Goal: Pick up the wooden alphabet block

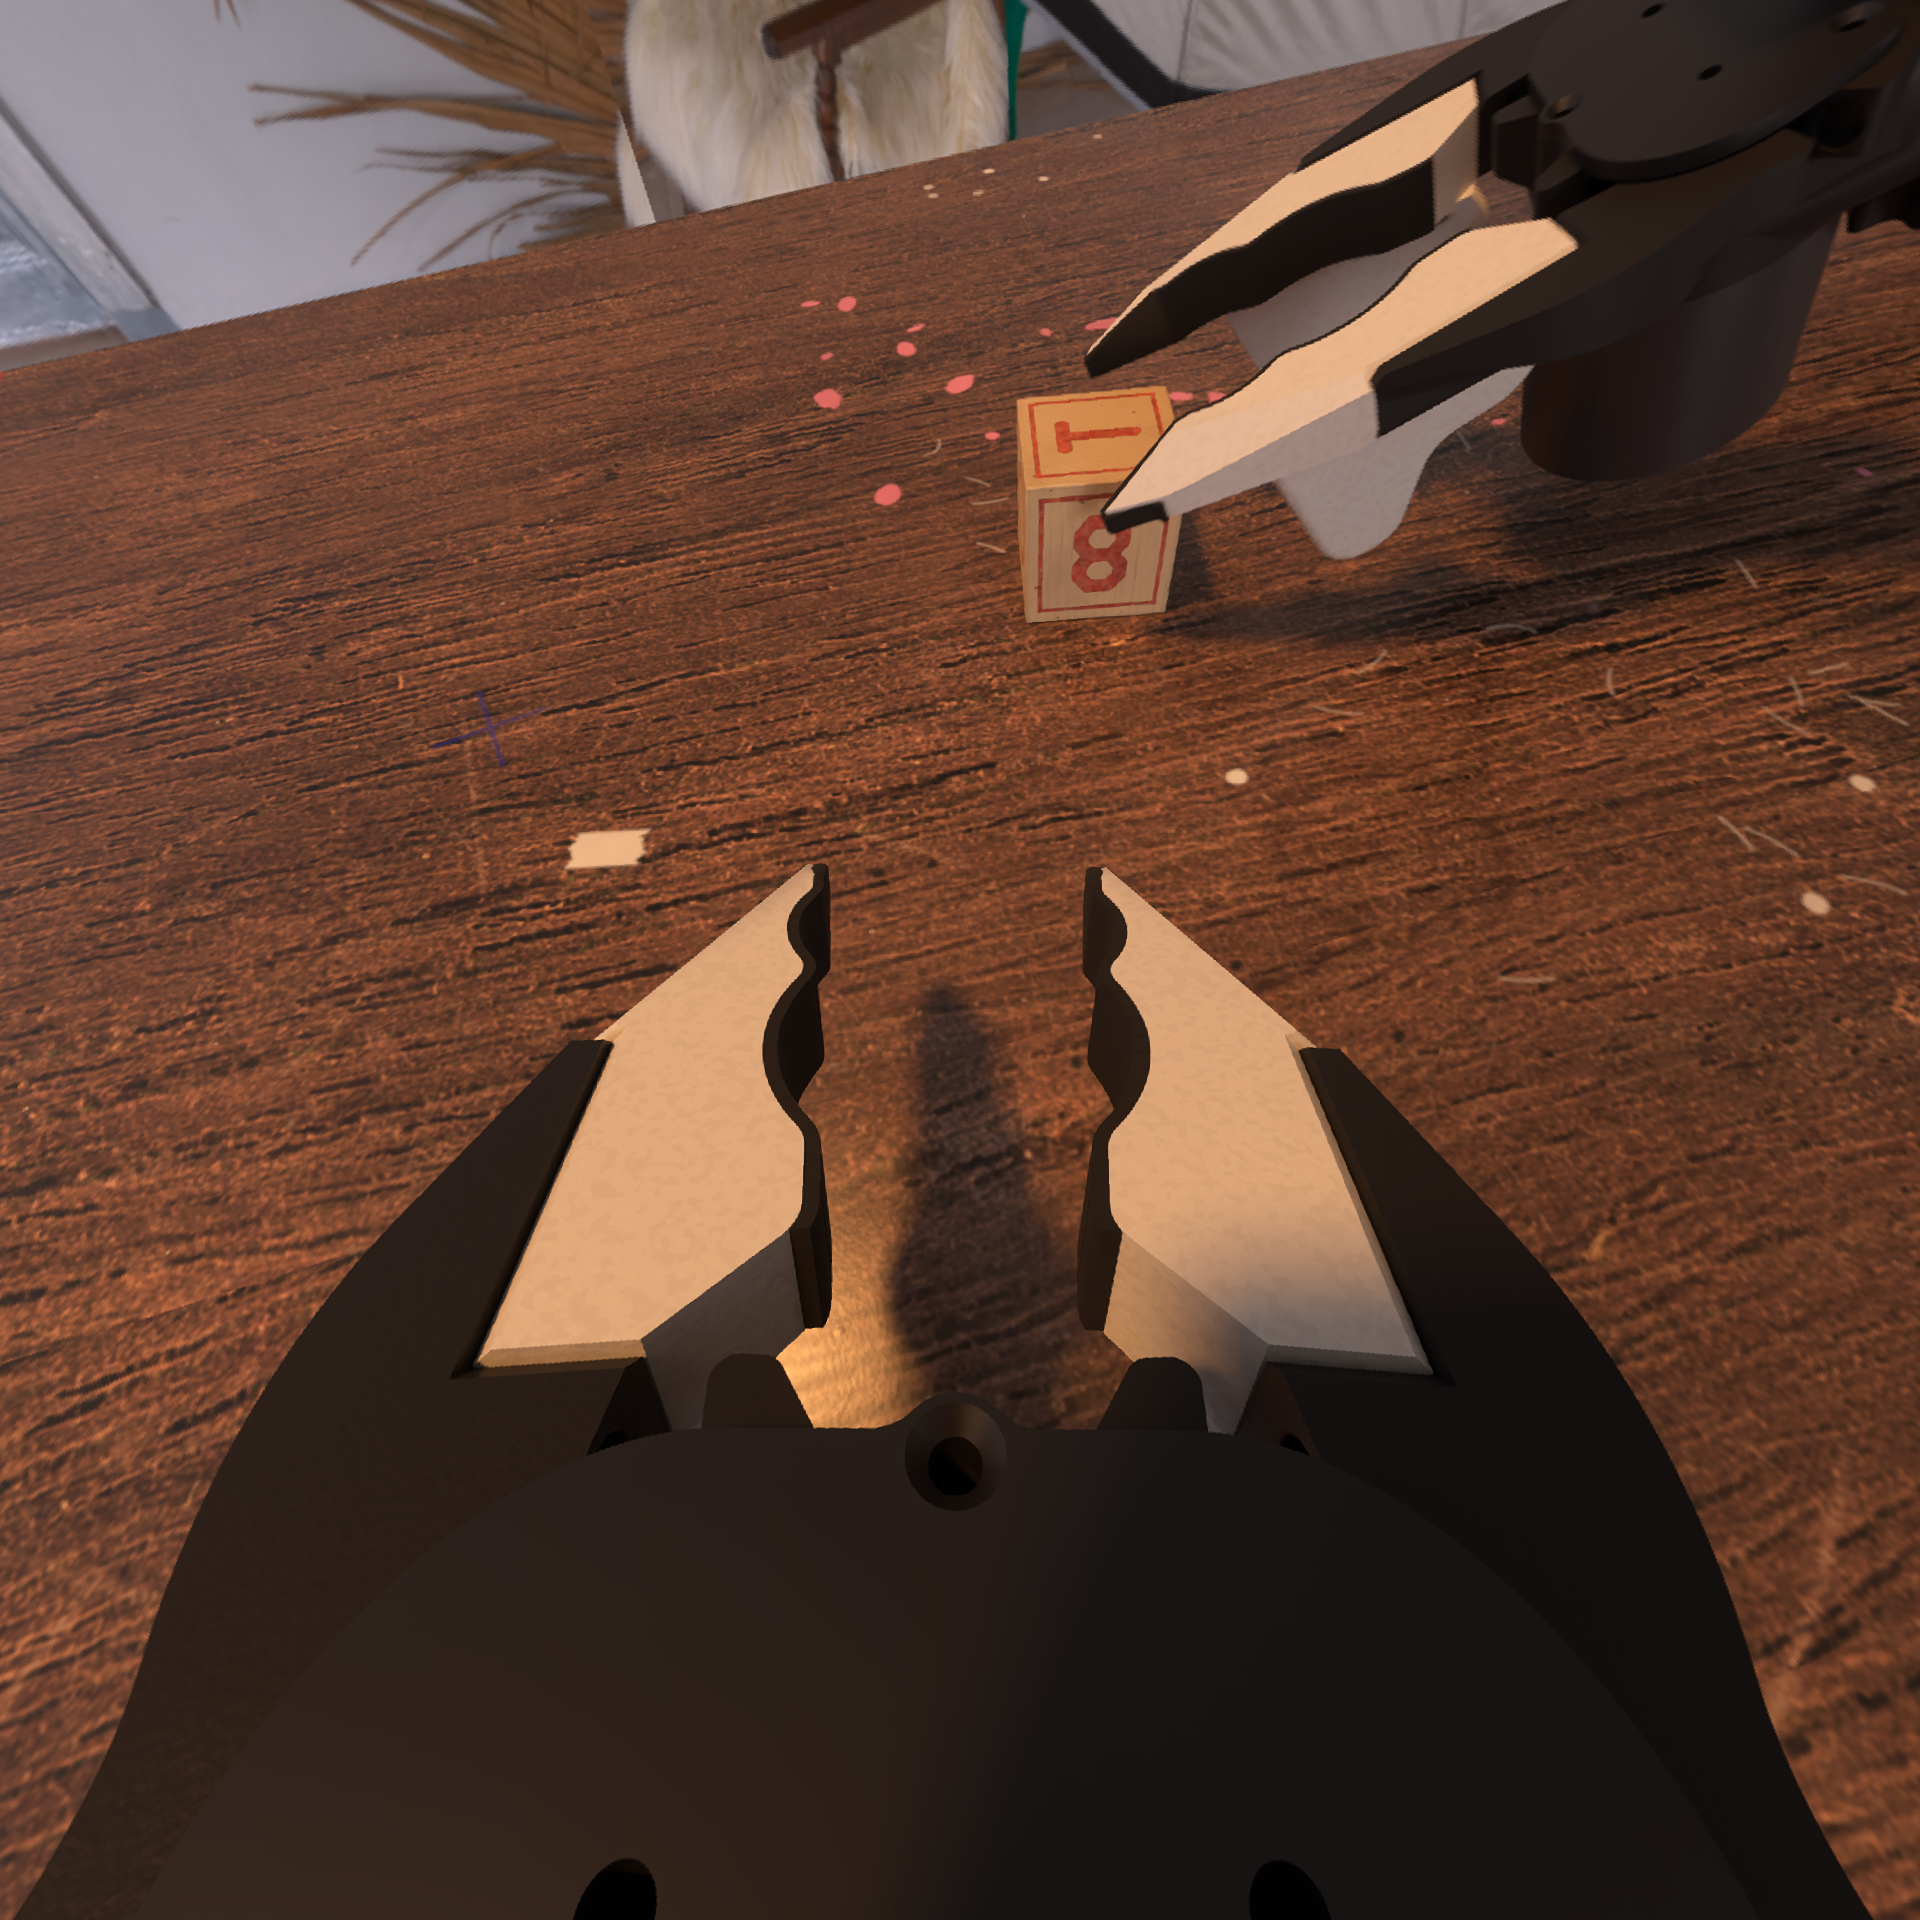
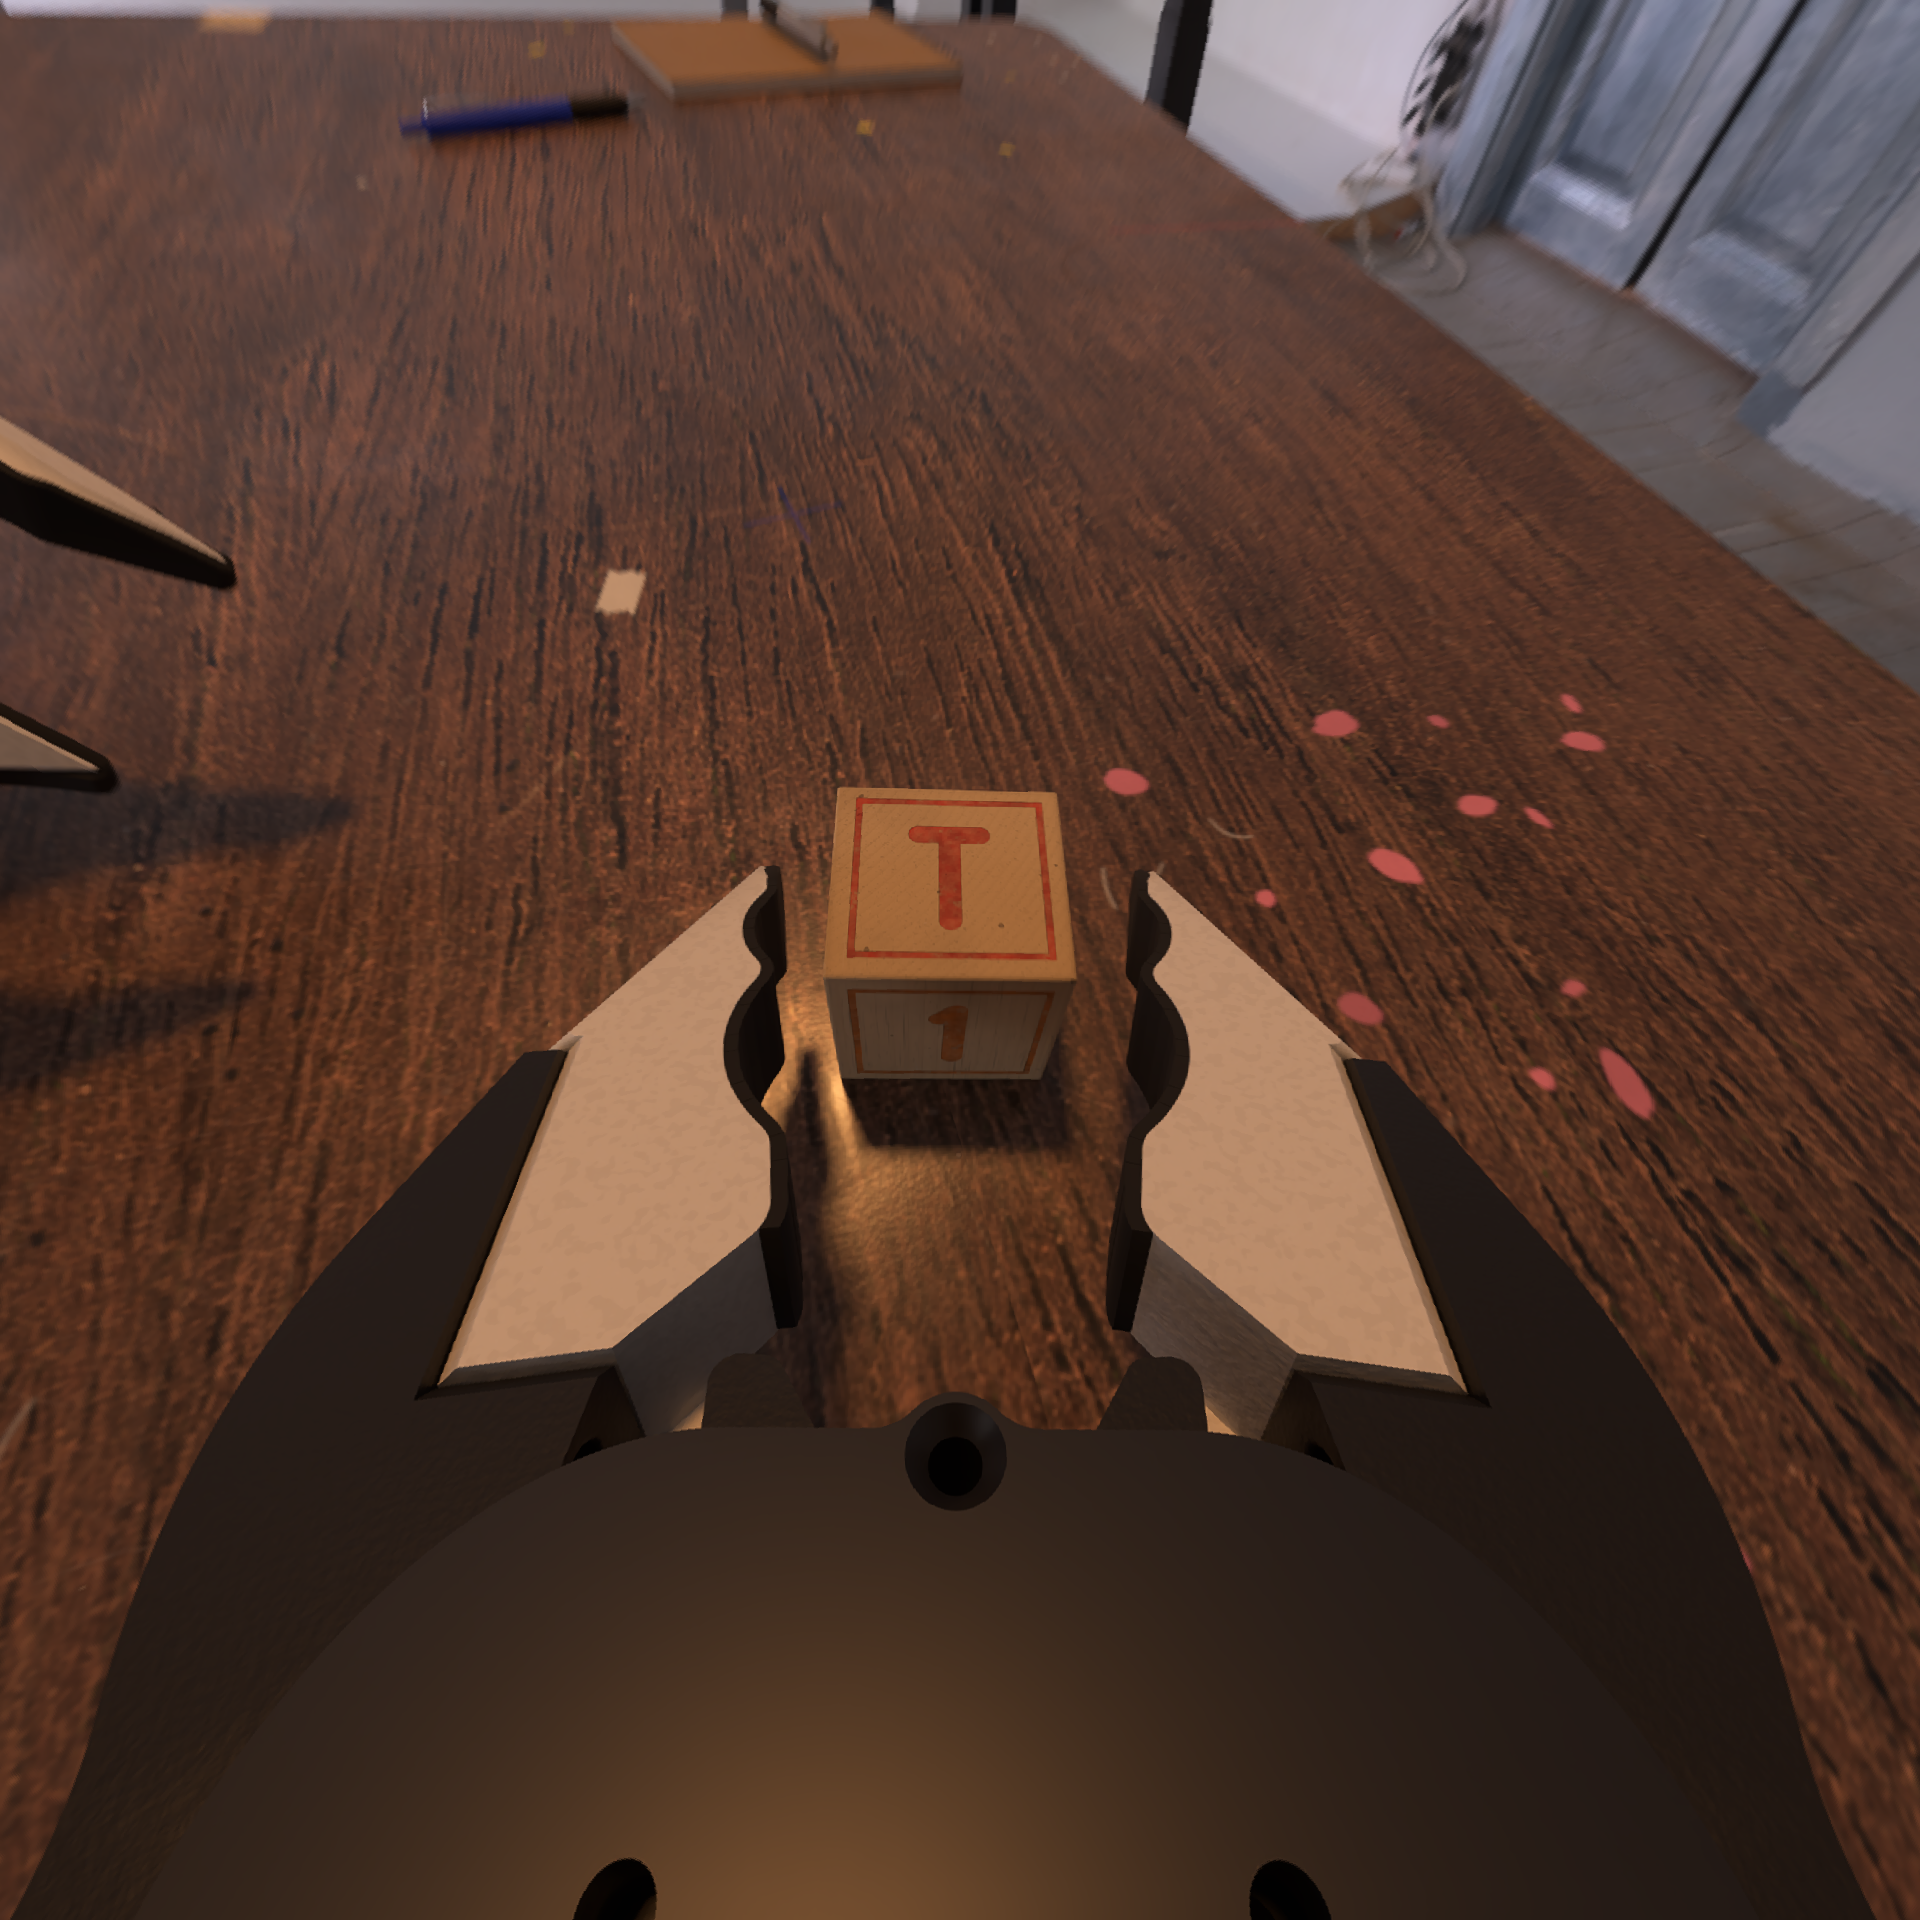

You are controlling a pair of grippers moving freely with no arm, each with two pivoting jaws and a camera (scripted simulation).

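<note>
Standing upright on the brown wooden desk (image 2: 1039, 416) is one wooden alphabet block (image 2: 951, 925), each visible face carrying a red character inside a red frame. Two grippers show. The right gripper (image 2: 951, 883) has its fingers (image 2: 644, 1132) spread apart, tips on either side of the block's near part, gaps visible on both sides. The left gripper (image 1: 956, 878) holds its fingers parted over bare wood, well apart from the block. Farther off lie one blue pen (image 2: 514, 112), one tan board (image 2: 784, 52), one pale tape scrap (image 2: 621, 592) and scattered pink spots (image 2: 1392, 864).
</note>
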